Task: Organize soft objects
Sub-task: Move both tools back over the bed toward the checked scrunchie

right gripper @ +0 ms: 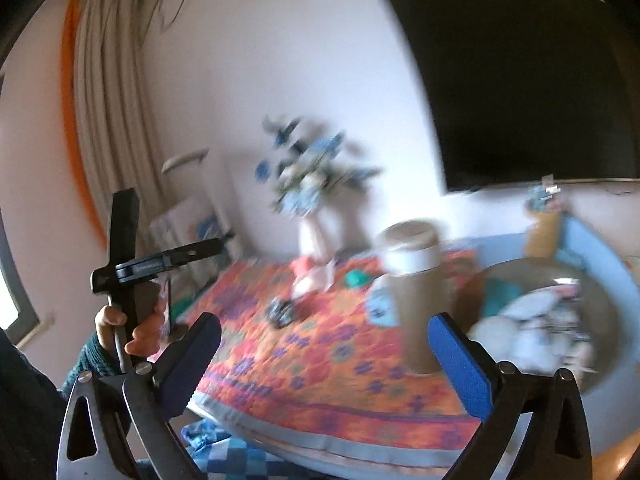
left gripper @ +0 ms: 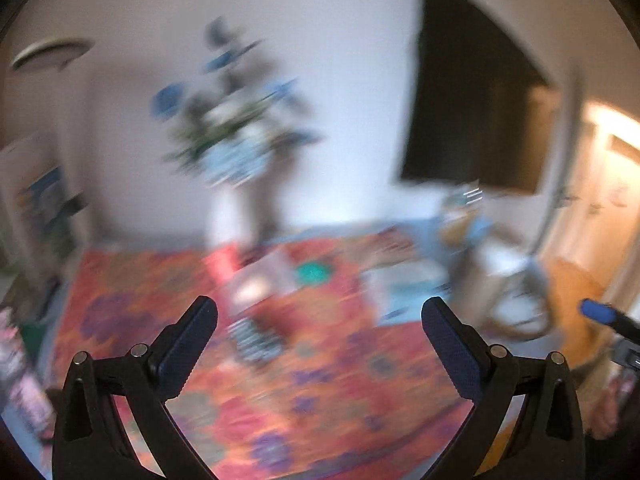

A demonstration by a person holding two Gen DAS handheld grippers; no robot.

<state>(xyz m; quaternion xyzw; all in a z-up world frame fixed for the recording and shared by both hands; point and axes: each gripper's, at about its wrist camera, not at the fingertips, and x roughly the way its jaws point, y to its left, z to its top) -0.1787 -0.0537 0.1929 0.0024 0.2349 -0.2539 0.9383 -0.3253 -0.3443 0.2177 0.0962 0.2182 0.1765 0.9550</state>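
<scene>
Both views are smeared by motion. My left gripper is open and empty above a table with an orange-red flowered cloth. On the cloth lie a small dark striped bundle, a green lump and a pink and white item. My right gripper is open and empty at the table's near edge. In its view I see the striped bundle, the green lump and a round grey bowl with pale and teal soft things inside.
A tall beige bottle with a white band stands just beyond my right gripper. A white vase of blue flowers stands at the back of the table, under a dark wall screen. A hand grips the left gripper's handle.
</scene>
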